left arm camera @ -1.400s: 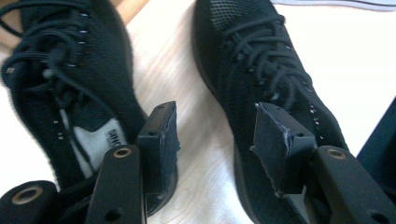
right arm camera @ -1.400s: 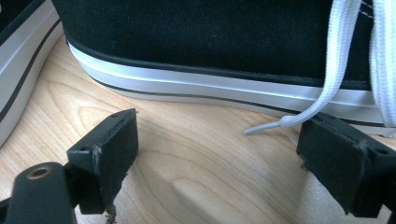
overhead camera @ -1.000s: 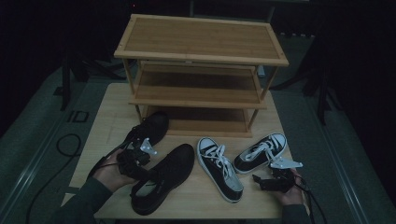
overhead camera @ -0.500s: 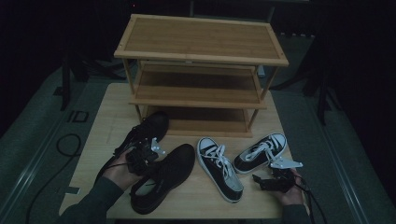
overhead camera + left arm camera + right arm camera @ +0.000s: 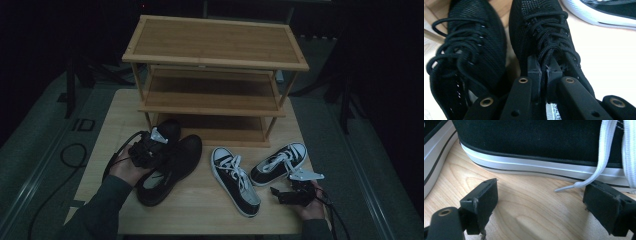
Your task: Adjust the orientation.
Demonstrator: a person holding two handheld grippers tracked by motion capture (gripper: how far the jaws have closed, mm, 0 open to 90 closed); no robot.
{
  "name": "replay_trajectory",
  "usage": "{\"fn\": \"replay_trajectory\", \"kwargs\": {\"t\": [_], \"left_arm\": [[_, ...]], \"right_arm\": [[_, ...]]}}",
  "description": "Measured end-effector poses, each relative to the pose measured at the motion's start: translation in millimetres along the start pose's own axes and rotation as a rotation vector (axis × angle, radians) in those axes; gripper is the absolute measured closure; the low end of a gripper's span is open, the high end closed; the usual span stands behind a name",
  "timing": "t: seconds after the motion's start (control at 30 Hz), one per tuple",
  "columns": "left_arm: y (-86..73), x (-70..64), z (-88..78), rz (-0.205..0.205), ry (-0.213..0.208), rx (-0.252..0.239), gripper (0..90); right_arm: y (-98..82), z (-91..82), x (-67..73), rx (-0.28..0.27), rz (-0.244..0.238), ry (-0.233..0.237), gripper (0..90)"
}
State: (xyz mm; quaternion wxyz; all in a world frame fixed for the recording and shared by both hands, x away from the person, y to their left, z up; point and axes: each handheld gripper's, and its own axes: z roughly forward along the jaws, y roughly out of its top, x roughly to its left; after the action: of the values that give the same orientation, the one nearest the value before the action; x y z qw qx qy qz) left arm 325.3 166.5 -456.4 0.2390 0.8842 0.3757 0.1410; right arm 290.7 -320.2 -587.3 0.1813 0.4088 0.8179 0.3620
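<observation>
High view: a wooden table (image 5: 200,210) is seen carrying a three-tier bamboo shoe rack (image 5: 215,55) at its twelve o'clock edge, with four shoes set in front of it. Towards nine o'clock, a pair of black mesh shoes lies side by side and touching; the nearer black shoe (image 5: 170,170) is pointed with its toe toward one o'clock, and the farther black shoe (image 5: 167,131) is partly hidden behind the left gripper (image 5: 150,150), which is held over the pair by the left hand (image 5: 127,167).

In the left gripper view, the left gripper (image 5: 544,67) is shown with its jaws having just been closing and now clenched on the lace bundle and tongue of the nearer black shoe (image 5: 544,32); the laces are pinched between the pads. The farther black shoe (image 5: 466,50) is seen at nine o'clock of it, untouched by the jaws.

Near the table's centre a black-and-white sneaker (image 5: 235,182) is laid with its toe toward five o'clock, and a second sneaker (image 5: 280,164) lies at its three o'clock, slightly apart.

The right gripper (image 5: 287,195) is rested low on the table at five o'clock, just beside the second sneaker. In the right gripper view, the right gripper (image 5: 540,202) is seen released, jaws spread wide with bare wood between them, the second sneaker's white sole (image 5: 529,162) lying beyond the pads and a white lace end (image 5: 574,185) reaching the pad at three o'clock.
</observation>
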Motion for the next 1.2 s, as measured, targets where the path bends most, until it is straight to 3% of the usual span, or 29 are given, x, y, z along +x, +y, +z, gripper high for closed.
{"fn": "replay_trajectory", "kwargs": {"t": [0.2,0.3,0.33,0.6,0.67,0.83,1.2], "left_arm": [[0.7,9.9,15.3,-0.039,-0.015,-0.009,85.6],[1.0,11.0,17.9,-0.038,0.011,-0.014,85.6],[1.3,11.1,17.7,-0.041,0.017,-0.037,85.6],[-0.5,15.4,21.2,-0.049,0.011,-0.028,84.0],[-0.9,12.6,20.4,-0.037,0.036,-0.004,77.1],[-2.7,12.5,11.5,-0.040,0.047,0.005,60.9],[-12.0,11.3,-9.5,-0.011,0.099,0.002,49.3]], "right_arm": [[0.0,-0.1,-0.3,0.000,0.003,0.002,12.4],[0.0,-0.1,-0.2,-0.001,0.002,0.001,12.4],[0.0,-0.1,-0.2,0.000,0.001,0.001,12.4],[0.0,-0.1,-0.1,0.000,0.002,0.001,12.4],[0.0,-0.1,-0.1,0.000,0.002,0.001,12.4],[0.0,-0.1,-0.1,0.000,0.002,0.001,12.4],[0.0,0.0,0.0,0.000,0.000,0.000,12.4]]}}
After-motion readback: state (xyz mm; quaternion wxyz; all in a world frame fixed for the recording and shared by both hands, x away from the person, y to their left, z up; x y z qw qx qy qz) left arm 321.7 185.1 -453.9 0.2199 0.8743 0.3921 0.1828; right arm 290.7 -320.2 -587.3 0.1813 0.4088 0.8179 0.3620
